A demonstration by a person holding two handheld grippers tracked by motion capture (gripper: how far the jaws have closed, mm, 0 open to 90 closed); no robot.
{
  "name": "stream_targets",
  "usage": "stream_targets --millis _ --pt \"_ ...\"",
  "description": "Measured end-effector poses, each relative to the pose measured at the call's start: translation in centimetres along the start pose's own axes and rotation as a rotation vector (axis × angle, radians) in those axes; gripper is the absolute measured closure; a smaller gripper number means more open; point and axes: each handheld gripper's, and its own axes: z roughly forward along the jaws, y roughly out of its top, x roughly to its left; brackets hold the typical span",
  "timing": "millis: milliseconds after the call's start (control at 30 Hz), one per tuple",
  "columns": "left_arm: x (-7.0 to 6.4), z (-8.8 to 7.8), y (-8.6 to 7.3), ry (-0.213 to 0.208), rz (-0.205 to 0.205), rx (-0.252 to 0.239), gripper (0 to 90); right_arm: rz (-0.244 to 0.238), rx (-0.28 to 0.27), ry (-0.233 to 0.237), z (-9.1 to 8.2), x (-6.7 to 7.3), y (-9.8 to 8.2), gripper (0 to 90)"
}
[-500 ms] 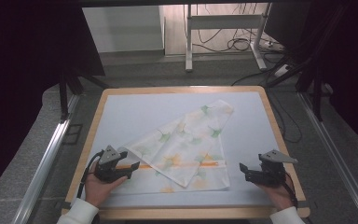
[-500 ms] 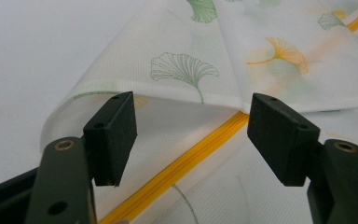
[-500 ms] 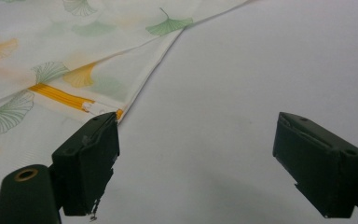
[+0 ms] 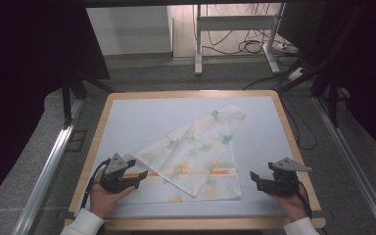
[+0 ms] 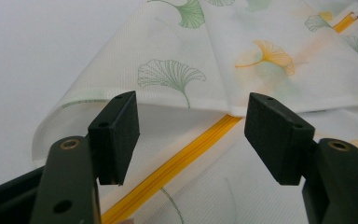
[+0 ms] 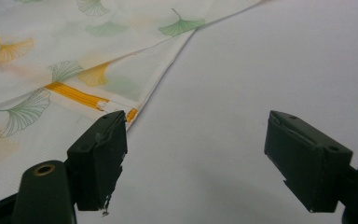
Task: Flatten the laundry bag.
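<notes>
A thin white bag with leaf prints and an orange zipper lay folded over on the near half of the table. The left gripper sat at the bag's left edge, its jaws wide apart and holding nothing. The right gripper rested just beside the bag's right edge, jaws wide apart too, over bare table.

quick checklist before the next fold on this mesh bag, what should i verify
1. Left hand-held gripper open at the mesh bag: ok.
2. Folded edge just ahead of the left jaws: ok.
3. Left pads pressing on fabric: not ok, nothing gripped.
4. Right hand-held gripper open: ok.
5. Right hand-held gripper on the bag: not ok, over bare table beside the corner with the zipper end.
6. Bag lying flat under the fold: cannot tell.
</notes>
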Motion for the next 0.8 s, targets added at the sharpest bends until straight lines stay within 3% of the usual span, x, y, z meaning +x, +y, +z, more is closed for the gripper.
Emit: stream_targets --millis 300,567,733,767,800 --pt "-0.2 -0.2 0.1 -0.003 0.016 -0.005 34.8 -0.023 0.003 0.03 -0.1 0.6 0.2 29.9" --pt "-0.5 -0.3 0.5 0.005 0.055 -0.012 34.8 -0.044 0.008 0.052 -0.1 0.9 0.3 40.4" --pt "-0.5 -0.4 0.8 -0.002 0.052 -0.016 34.4 -0.062 -0.003 0.054 -0.3 1.2 0.5 52.7" --pt "-0.5 -0.4 0.9 -0.005 0.053 -0.012 34.1 -0.073 -0.017 0.063 -0.6 1.4 0.7 60.8" --pt "-0.5 -0.4 0.9 -0.005 0.056 -0.009 34.1 -0.073 -0.017 0.063 -0.6 1.4 0.7 60.8"
